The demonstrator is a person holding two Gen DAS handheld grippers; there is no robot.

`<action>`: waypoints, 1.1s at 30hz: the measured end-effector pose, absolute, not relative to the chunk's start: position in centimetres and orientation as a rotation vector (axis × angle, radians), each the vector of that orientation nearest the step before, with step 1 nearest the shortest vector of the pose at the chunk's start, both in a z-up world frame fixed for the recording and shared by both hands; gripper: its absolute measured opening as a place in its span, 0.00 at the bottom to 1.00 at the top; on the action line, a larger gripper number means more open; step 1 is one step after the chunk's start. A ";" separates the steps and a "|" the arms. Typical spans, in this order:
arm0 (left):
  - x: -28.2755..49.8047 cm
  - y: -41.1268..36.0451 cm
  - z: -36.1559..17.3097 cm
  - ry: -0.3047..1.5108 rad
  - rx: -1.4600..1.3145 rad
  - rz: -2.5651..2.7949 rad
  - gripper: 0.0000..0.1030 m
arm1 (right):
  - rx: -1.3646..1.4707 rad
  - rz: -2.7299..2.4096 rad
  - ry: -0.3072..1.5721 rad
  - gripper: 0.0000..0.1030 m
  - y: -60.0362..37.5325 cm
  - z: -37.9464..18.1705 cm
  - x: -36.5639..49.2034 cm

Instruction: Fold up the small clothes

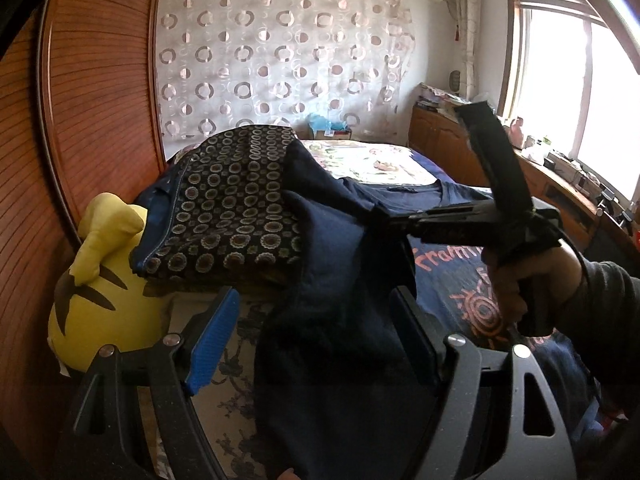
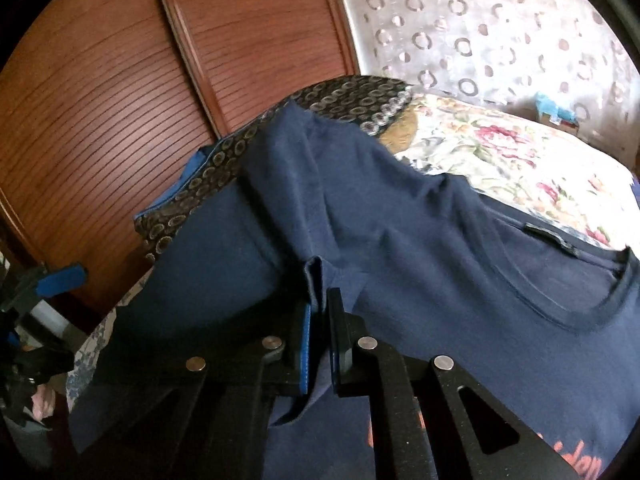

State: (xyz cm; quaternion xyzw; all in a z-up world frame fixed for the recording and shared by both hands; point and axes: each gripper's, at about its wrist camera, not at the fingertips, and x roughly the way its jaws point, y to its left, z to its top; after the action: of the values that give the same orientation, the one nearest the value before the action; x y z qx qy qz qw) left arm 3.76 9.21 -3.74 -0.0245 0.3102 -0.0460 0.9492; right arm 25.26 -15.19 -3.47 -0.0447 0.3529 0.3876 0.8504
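A navy T-shirt [image 2: 420, 240] with orange print lies across the bed, its collar [image 2: 580, 304] to the right. My right gripper [image 2: 318, 320] is shut on a fold of the shirt's sleeve edge. In the left wrist view that gripper [image 1: 384, 216] pinches the cloth and lifts it, with a person's hand [image 1: 520, 280] on its handle. The lifted part of the T-shirt [image 1: 328, 248] hangs down between the wide-apart blue pads [image 1: 212, 340] of my left gripper [image 1: 316, 328]. The cloth lies against the right finger only, so the left gripper is open.
A dark circle-patterned cushion [image 1: 232, 200] sits under the shirt's far side, beside a yellow plush toy [image 1: 100, 280]. Wooden slatted wardrobe doors [image 1: 100, 100] stand close on the left. Floral bedding [image 1: 368, 160] lies beyond, and a low cabinet [image 1: 460, 140] runs under the window.
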 end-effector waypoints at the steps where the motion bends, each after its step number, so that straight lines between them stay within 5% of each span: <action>1: 3.8 9.2 -3.8 0.631 -0.051 -0.096 0.76 | -0.089 0.809 0.733 0.07 -15.6 -3.3 25.0; 17: 5.3 7.9 -3.8 0.644 -0.040 -0.111 0.76 | -0.042 0.601 0.649 0.08 -19.8 -1.9 22.3; 23: 5.3 7.1 -3.8 0.640 -0.053 -0.118 0.76 | -0.075 0.561 0.638 0.43 -22.3 -1.2 19.9; 33: 4.7 4.0 -3.5 0.626 -0.052 -0.167 0.76 | -0.065 0.422 0.625 0.46 -29.1 -0.9 12.6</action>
State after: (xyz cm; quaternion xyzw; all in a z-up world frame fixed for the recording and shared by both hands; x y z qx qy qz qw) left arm 4.70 3.97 -3.49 -0.0254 0.3076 -0.0821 0.9476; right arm 12.61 -29.11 -0.88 -0.0318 0.3052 0.2060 0.9292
